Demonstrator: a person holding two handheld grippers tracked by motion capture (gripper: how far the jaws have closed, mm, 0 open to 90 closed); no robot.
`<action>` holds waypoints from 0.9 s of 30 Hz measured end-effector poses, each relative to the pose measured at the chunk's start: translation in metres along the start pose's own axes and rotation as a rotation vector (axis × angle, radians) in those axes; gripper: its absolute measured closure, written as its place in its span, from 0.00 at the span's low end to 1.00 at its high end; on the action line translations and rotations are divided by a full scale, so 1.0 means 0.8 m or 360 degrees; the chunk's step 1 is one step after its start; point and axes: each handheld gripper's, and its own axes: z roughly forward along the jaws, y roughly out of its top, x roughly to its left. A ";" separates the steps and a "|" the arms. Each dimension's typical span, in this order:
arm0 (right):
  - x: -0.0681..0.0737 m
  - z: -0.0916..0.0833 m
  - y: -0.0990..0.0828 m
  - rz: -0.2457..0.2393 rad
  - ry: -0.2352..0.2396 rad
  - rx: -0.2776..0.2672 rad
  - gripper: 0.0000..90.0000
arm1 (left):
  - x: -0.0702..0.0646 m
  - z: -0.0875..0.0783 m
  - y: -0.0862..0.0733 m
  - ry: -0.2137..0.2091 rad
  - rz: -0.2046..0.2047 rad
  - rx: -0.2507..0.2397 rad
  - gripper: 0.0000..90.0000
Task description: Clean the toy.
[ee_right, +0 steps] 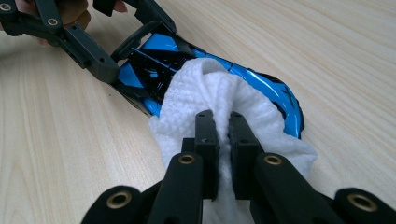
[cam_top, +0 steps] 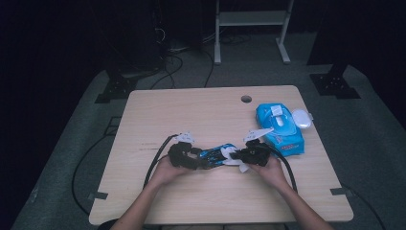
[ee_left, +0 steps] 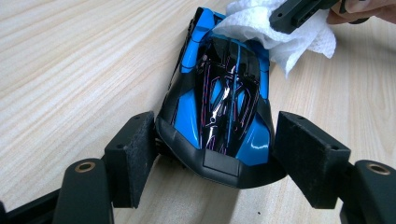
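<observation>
A glossy blue and black toy car (cam_top: pixel 218 154) (ee_left: pixel 224 102) (ee_right: pixel 271 86) lies on the wooden table (cam_top: pixel 191 115) between both hands. My left gripper (cam_top: pixel 203 160) (ee_left: pixel 212 140) straddles one end of the car, and its foam pads (ee_left: pixel 135 149) sit against the car's two sides. My right gripper (cam_top: pixel 237 155) (ee_right: pixel 223 121) is shut on a crumpled white wipe (ee_right: pixel 205 88) (ee_left: pixel 261 23) that drapes over the car's other end. The wipe hides that part of the car's top.
A blue pack of wet wipes (cam_top: pixel 280 129) lies at the right, with a white lid (cam_top: pixel 301 118) beside it. A round hole (cam_top: pixel 246 99) is in the table near its far edge. A black cable trails from each gripper toward the near edge.
</observation>
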 end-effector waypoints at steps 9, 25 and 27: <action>-0.002 0.001 0.014 -0.0052 -0.0012 0.0099 0.93 | 0.007 0.000 0.000 -0.0045 -0.0072 0.0019 0.34; -0.008 0.005 0.006 -0.0006 0.0028 0.0039 0.93 | -0.001 -0.007 -0.002 0.0054 0.0041 -0.0023 0.52; -0.005 0.004 0.003 -0.0022 0.0006 0.0016 0.94 | -0.003 -0.007 -0.001 0.0068 0.0060 -0.0024 0.52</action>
